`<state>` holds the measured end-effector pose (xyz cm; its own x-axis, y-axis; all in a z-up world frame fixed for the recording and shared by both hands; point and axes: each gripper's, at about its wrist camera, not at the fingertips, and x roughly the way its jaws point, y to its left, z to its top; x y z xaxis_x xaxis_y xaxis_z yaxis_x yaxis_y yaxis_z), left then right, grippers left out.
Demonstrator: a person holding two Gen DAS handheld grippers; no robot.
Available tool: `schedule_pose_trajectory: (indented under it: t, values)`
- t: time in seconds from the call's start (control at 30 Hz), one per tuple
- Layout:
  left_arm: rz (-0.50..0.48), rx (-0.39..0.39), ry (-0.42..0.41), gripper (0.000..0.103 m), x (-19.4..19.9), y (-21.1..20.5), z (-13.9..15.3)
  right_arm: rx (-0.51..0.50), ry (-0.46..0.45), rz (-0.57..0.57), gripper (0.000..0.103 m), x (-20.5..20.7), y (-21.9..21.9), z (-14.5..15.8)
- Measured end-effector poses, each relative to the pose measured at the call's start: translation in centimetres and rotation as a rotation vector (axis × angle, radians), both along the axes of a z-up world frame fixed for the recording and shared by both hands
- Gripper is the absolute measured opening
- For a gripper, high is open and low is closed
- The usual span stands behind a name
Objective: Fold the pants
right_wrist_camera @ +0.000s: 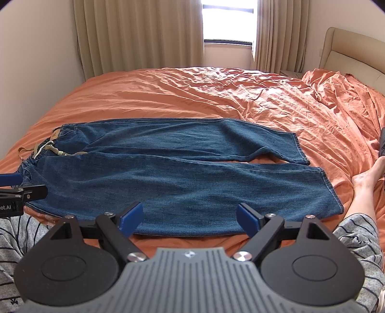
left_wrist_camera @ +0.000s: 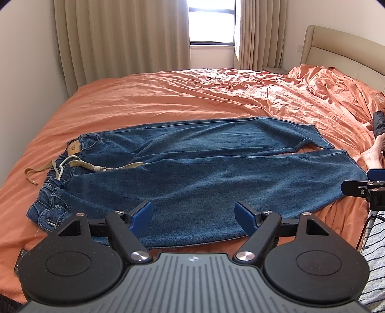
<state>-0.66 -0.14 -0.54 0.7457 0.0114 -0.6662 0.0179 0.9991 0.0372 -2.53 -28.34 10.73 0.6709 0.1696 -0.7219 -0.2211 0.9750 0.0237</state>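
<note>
pants: blue jeans (left_wrist_camera: pixel 192 173) spread flat and unfolded on the bed, lengthwise across both views, waist at left, hems at right
legs: side by side, near leg wider in view; they touch along most of the length and part at the hems, where a sliver of sheet shows between them
waistband: bunched elastic at the left end, tan patch (left_wrist_camera: pixel 73 149) on the far corner
belt: khaki webbing belt (left_wrist_camera: pixel 96 166) threaded at the waist, one end trailing left onto the sheet, the other lying over the upper thigh; a white drawstring (left_wrist_camera: pixel 61 166) looped by it
near edge: long side seam of the near leg runs just beyond both sets of fingertips
left gripper (left_wrist_camera: pixel 193 213): jaws spread wide, nothing between the blue pads, poised above the near edge around the thigh; can't tell if the tips touch cloth
right gripper (right_wrist_camera: pixel 190 215): jaws equally wide, empty, above the near edge further toward the hems; contact with cloth not clear
cross views: each gripper's tip shows at the edge of the other's camera
bed: orange sheet (right_wrist_camera: pixel 168 96), smooth under the jeans, heavily creased toward the right
person: striped clothing (right_wrist_camera: pixel 356 231) at the near edge, bare foot (right_wrist_camera: pixel 368 175) resting on the sheet right of the hems
room: beige headboard (right_wrist_camera: pixel 349 50) right, beige curtains (left_wrist_camera: pixel 120 36) around a bright window (right_wrist_camera: pixel 228 19) at the back
</note>
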Motion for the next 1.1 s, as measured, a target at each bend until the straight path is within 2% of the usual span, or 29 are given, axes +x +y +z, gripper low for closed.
schedule_pose_trajectory:
  t: [1.1]
  values:
    - [0.005,-0.001,0.005,0.091,-0.22,0.16,0.16,-0.017,0.010,0.033,0.082,-0.22,0.76,-0.07]
